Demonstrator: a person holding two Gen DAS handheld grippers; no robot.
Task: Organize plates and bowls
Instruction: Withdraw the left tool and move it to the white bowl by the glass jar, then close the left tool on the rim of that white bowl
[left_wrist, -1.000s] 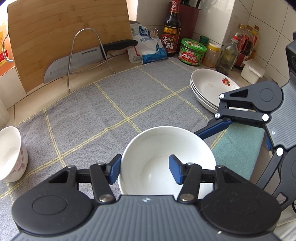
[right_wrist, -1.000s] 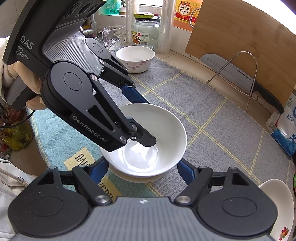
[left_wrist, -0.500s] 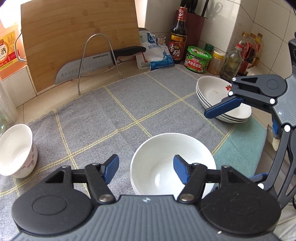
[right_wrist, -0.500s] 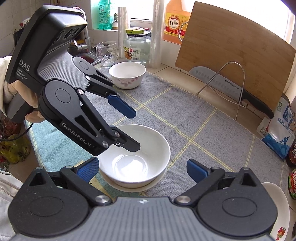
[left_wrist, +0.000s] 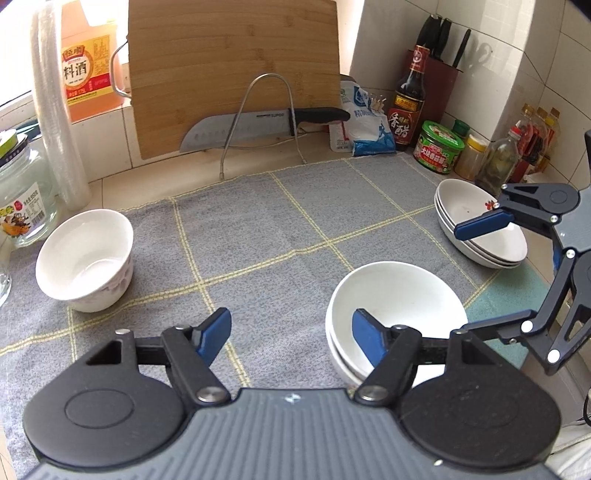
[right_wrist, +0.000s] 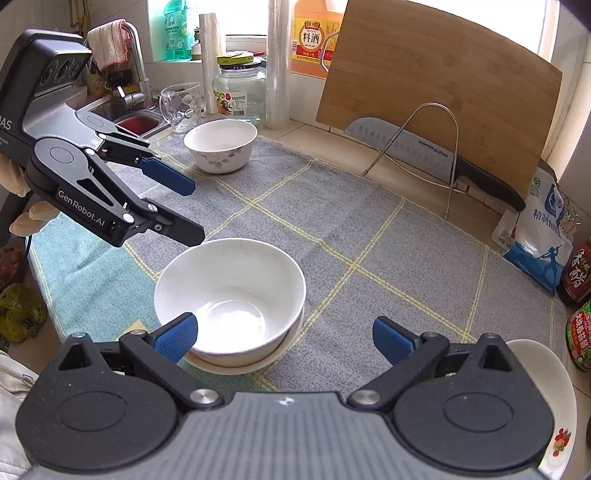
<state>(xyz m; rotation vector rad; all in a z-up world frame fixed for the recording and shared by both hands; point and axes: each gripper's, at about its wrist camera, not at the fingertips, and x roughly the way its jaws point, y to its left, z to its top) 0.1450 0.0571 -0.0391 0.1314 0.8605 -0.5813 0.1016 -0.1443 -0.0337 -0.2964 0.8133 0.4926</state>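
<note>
- Both pairs of jaws are standing apart with nothing gripped: the left gripper (left_wrist: 290, 338) is opening its blue pads at this moment over bare cloth, and the right gripper (right_wrist: 282, 338) is spread wide.
- Nested white bowls (right_wrist: 231, 295), one sitting inside another, are resting on the grey checked cloth (left_wrist: 258, 229), near its front edge.
- From the right wrist view, the right gripper's left pad is overlapping the near rim of the nested bowls, though I cannot tell whether it is touching; the right pad is hanging over cloth, well clear of them.
- From the left wrist view, the left gripper's right pad is showing in front of the nested bowls' inner wall, with the left pad off to the side above the cloth.
- A floral bowl (left_wrist: 86, 260) is sitting upright and alone at the far left of the cloth, just beside a glass jar (left_wrist: 24, 195).
- A stack of shallow white plates (left_wrist: 480, 229) is lying at the right edge of the cloth, next to the condiment bottles.
- A bamboo cutting board (right_wrist: 439, 85) is leaning against the wall, with a kitchen knife (right_wrist: 432, 158) resting in a wire stand in front of it.
- A person's hand (right_wrist: 22, 218) is holding the left gripper's handle.
</note>
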